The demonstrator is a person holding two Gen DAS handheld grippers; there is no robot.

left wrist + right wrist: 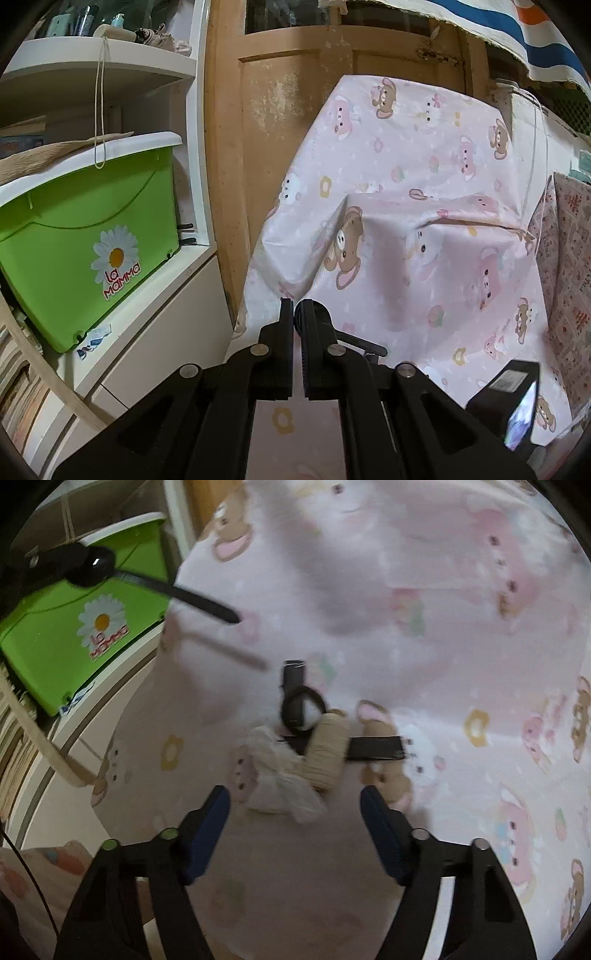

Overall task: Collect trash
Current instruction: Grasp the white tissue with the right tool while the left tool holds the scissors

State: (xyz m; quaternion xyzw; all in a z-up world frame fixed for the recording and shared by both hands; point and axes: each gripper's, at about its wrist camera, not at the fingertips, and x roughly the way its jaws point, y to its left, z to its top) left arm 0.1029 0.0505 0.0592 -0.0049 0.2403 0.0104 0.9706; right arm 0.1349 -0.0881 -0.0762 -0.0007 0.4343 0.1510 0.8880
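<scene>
The right tool (295, 801), jaws apart and empty, has the crumpled tissue (282, 782) at twelve o'clock between its tips (nearer than the left tool (294, 314), pressed together), on the pink cloth (406, 590).

The whole right wrist view is smeared by motion blur. At its centre, a beige roll (327, 755) hides the middle of a black strip (376, 748). The green bin (74, 627) is cut off at upper left.

Left gripper (294, 314), fingers together, above pink bear-print sheet (424, 206), green box (92, 236) leftward
</scene>
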